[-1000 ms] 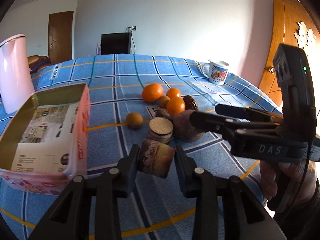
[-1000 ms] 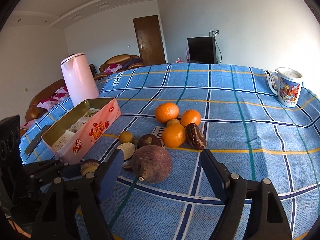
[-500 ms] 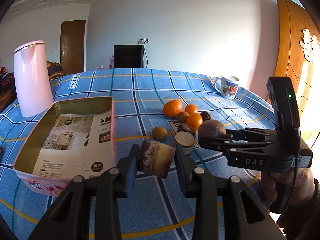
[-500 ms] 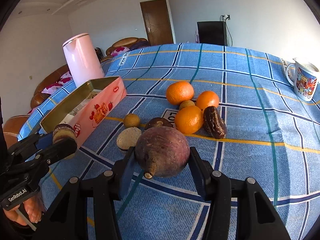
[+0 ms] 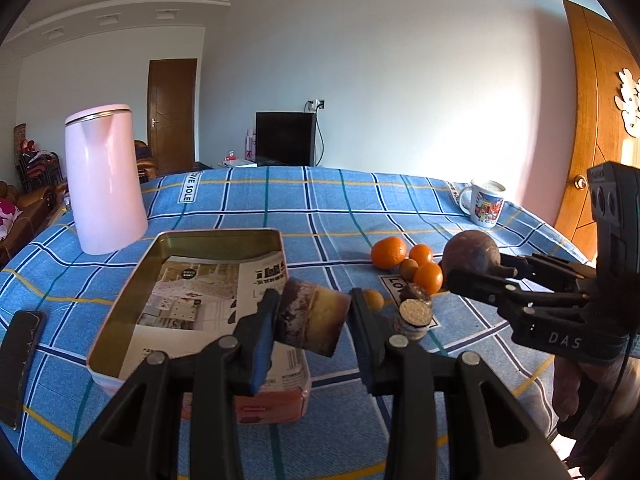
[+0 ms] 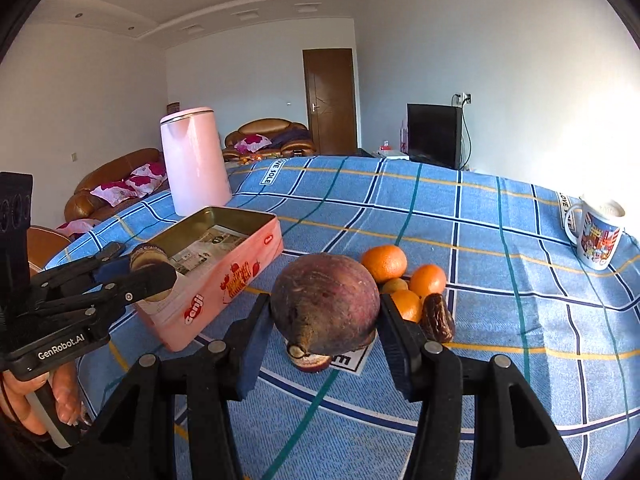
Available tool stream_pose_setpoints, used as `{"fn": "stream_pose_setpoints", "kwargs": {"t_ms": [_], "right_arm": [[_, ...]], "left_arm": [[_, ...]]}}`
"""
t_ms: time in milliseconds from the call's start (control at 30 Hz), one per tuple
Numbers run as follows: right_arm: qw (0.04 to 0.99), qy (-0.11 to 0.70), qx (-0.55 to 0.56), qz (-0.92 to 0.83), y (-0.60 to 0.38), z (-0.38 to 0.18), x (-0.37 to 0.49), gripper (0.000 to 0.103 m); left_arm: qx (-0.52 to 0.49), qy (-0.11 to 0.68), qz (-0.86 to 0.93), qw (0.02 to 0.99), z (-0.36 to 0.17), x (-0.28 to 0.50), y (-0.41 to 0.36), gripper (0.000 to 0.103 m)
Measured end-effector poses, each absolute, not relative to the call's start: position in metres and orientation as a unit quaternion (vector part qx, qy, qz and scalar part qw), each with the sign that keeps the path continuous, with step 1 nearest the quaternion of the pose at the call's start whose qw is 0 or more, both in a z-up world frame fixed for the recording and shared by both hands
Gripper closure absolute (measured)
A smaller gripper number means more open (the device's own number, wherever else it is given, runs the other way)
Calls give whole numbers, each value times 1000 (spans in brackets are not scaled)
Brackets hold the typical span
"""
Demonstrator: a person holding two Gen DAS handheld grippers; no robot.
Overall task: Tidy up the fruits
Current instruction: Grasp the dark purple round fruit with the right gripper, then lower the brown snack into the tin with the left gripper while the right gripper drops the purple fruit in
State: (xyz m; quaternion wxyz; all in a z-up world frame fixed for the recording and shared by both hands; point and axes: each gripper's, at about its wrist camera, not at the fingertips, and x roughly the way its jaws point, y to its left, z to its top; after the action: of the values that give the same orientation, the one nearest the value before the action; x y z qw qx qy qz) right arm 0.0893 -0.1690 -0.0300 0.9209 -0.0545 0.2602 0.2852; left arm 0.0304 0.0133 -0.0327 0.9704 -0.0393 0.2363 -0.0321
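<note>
Both grippers are mid-carry toward the pink tin point(image 5: 296, 400): the left gripper point(image 5: 314, 320) clamps a brown chunk point(image 5: 312, 322) over its near corner, the right gripper point(image 6: 324, 312) grips a round purple root point(image 6: 326, 304) above the table point(image 6: 480, 240), so each next needs lowering inside and releasing.

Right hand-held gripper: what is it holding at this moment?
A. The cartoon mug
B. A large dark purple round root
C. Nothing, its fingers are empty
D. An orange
B. The right hand-held gripper is closed on the large dark purple round root, lifted off the tablecloth, while the oranges lie on the cloth behind it and the mug stands far off.
</note>
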Motion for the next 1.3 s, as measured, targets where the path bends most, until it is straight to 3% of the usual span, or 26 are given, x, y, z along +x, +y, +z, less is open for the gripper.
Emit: {"fn": "stream_pose_setpoints", "kwargs": {"t_ms": [667, 1300], "right_arm": [[907, 234, -97, 337, -93, -13, 90, 49], [886, 256, -139, 361, -10, -31, 108, 49]], "left_arm": [[-54, 235, 14, 970, -33, 44, 64, 66], [-66, 251, 51, 964, -35, 66, 115, 66]]}}
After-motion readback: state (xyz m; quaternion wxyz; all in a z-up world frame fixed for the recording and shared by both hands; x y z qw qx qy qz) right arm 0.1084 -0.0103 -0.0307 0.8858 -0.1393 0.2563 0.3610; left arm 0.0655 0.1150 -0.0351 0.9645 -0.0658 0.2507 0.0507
